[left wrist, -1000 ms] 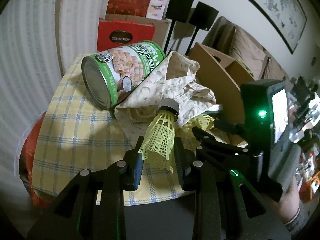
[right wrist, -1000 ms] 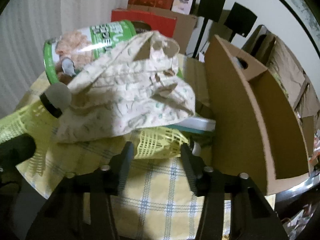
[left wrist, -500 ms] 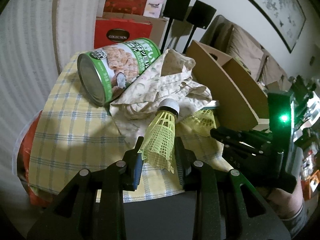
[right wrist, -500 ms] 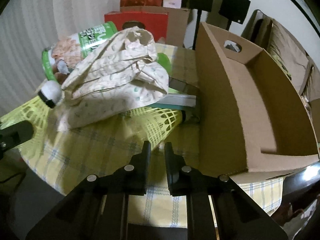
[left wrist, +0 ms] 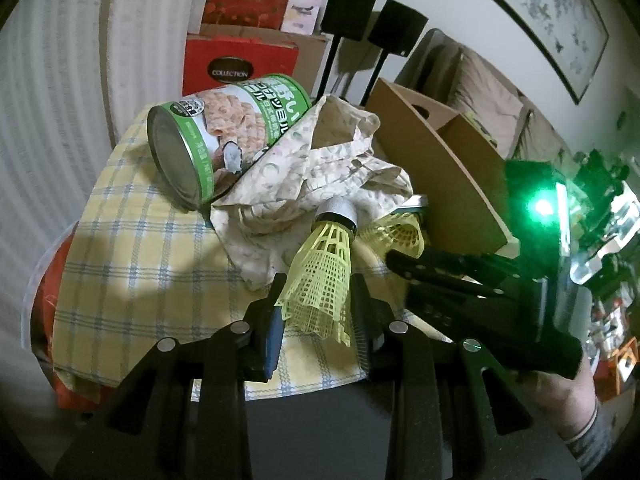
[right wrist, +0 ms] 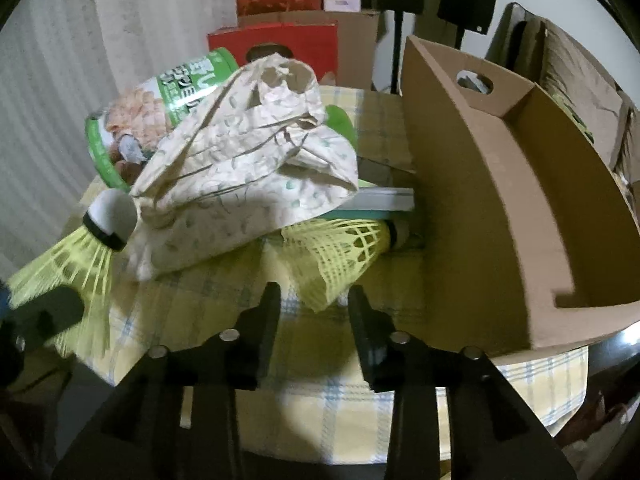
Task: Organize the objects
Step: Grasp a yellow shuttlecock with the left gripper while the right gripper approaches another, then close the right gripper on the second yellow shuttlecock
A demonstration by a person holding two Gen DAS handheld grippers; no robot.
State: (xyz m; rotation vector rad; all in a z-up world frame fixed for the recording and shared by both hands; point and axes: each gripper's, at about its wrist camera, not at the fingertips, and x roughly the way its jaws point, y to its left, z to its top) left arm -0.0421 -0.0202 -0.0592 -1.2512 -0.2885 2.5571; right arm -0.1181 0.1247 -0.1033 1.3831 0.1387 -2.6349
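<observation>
Yellow plastic shuttlecock, mesh skirt w/ white cork tip ringed in black, is clamped by its skirt between the left tool pads, tip pointing up and away, above the front edge of the desk w/ its yellow-blue check cloth.

A second yellow shuttlecock lies on its side on the cloth, tip toward the cardboard box, partly tucked under a crumpled patterned cloth bag. The right tool sits just in front of its skirt; its jaws have just been opening, narrow gap, skirt edge near the fingertips but not pinched.

Right wrist view shows the box interior and a flat green-edged item under the bag; left wrist view shows the green food can on its side, plus the person's hand on the right tool.

Second shuttlecock's tip is mostly hidden by shadow; flat item can't be identified.
</observation>
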